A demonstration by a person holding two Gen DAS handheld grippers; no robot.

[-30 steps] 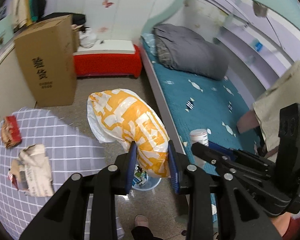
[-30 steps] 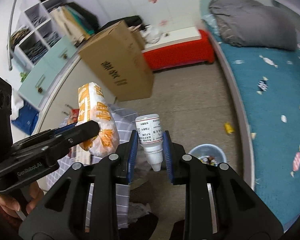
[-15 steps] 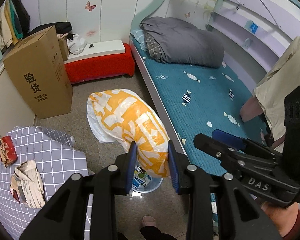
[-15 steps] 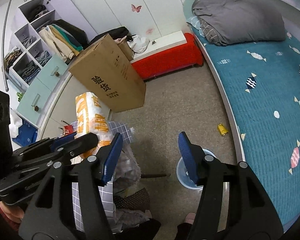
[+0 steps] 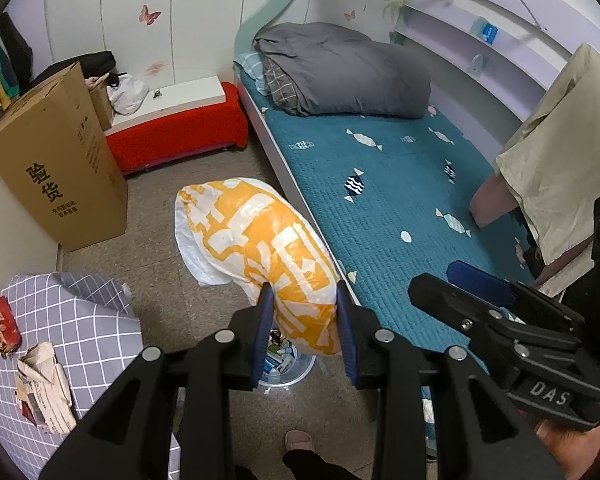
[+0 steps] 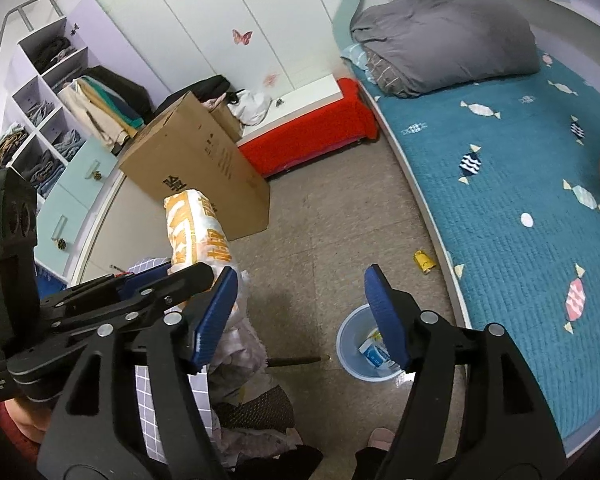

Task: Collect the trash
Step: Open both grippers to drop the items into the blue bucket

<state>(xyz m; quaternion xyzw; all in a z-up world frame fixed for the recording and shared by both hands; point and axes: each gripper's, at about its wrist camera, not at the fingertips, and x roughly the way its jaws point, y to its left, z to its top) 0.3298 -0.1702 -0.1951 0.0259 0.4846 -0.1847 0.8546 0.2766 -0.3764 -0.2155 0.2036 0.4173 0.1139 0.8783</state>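
Left gripper (image 5: 303, 326): jaws clamped on a crinkled orange-and-white plastic bag (image 5: 256, 248), its print not legible, held above a round pale-blue plastic bin (image 6: 364, 346) on the speckled floor (image 6: 332, 240). Bin holds what appear to be small printed cartons. Right gripper (image 6: 302, 316): jaws spread wide, empty, over the bin. Brown cardboard box (image 5: 56, 172) reads "验货". Crumpled paper wrapper (image 5: 44, 388) lies on the grey checked surface (image 5: 84, 320).

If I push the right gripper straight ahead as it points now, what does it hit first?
Probably bare floor: the open right gripper frames nothing between its fingers. The small bin sits just off its right finger, so a graze is possible; depth is unclear.
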